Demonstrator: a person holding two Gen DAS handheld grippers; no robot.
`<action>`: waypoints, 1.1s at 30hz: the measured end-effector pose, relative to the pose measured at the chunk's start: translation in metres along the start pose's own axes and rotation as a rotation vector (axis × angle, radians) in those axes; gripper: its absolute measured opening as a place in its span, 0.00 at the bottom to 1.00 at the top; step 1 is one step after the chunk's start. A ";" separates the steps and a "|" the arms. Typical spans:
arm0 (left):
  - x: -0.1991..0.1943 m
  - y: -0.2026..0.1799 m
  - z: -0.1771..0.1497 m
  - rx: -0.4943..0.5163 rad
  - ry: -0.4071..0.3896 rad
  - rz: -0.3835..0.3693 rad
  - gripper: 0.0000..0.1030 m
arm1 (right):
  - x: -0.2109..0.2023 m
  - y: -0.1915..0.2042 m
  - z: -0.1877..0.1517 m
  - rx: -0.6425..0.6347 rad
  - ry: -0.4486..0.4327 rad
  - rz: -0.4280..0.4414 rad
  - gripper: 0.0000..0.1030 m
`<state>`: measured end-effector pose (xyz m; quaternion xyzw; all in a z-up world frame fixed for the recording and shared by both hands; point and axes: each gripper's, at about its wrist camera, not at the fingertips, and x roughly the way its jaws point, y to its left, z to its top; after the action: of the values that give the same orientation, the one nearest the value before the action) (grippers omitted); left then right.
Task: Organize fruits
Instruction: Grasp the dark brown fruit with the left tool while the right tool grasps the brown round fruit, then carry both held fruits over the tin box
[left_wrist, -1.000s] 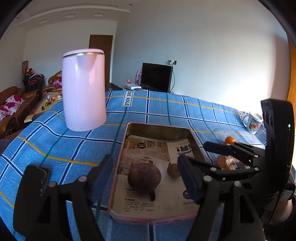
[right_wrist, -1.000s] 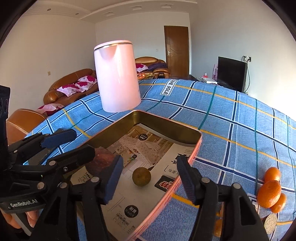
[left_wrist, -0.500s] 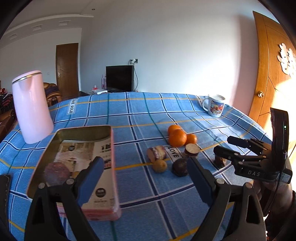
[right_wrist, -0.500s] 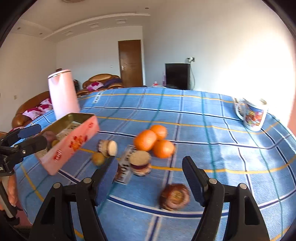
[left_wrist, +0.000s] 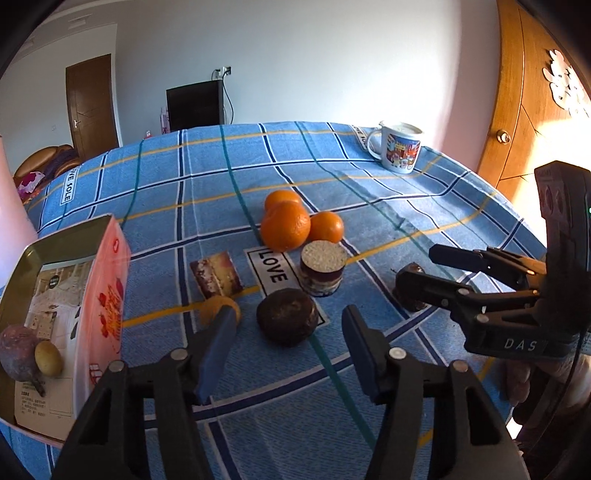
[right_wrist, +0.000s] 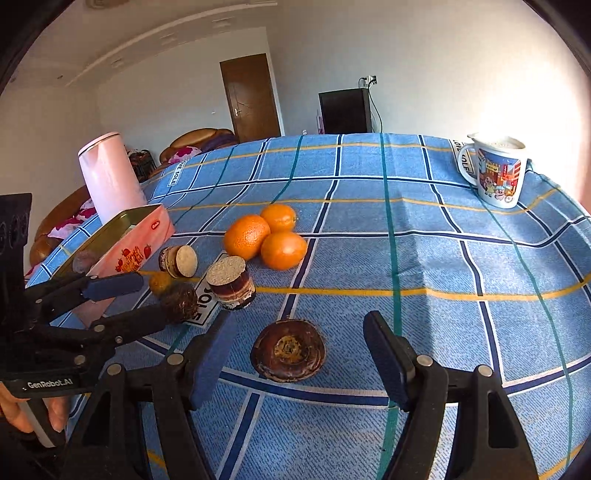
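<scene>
Left tongs (left_wrist: 288, 325): swung from tin (left_wrist: 107, 295) to dark round fruit (left_wrist: 287, 320), jaws closing, untouched. Right tongs (right_wrist: 295, 343): wide astride flat brown fruit (right_wrist: 289, 350), closing.

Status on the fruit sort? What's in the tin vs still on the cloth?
Done: the pink rectangular tin holds a purplish round fruit and a small yellow one.

In hand: nothing. The left claw is closing around a dark round fruit without touching it; the right claw brackets a flat dark brown fruit.

Left: three oranges, cut pieces and a small yellow-orange fruit.
</scene>
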<state>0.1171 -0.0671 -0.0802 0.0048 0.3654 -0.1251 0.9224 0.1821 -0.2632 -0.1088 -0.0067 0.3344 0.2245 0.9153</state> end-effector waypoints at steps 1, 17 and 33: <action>0.002 -0.001 0.000 0.003 0.009 -0.001 0.59 | 0.002 0.000 0.000 0.003 0.014 0.003 0.68; 0.024 -0.004 0.004 -0.025 0.072 -0.066 0.39 | 0.012 0.010 -0.002 -0.059 0.072 0.020 0.42; -0.006 0.001 0.003 -0.047 -0.097 -0.061 0.39 | -0.017 0.017 -0.005 -0.102 -0.120 -0.001 0.42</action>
<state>0.1149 -0.0654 -0.0736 -0.0342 0.3230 -0.1444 0.9347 0.1607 -0.2559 -0.0998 -0.0400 0.2670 0.2408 0.9323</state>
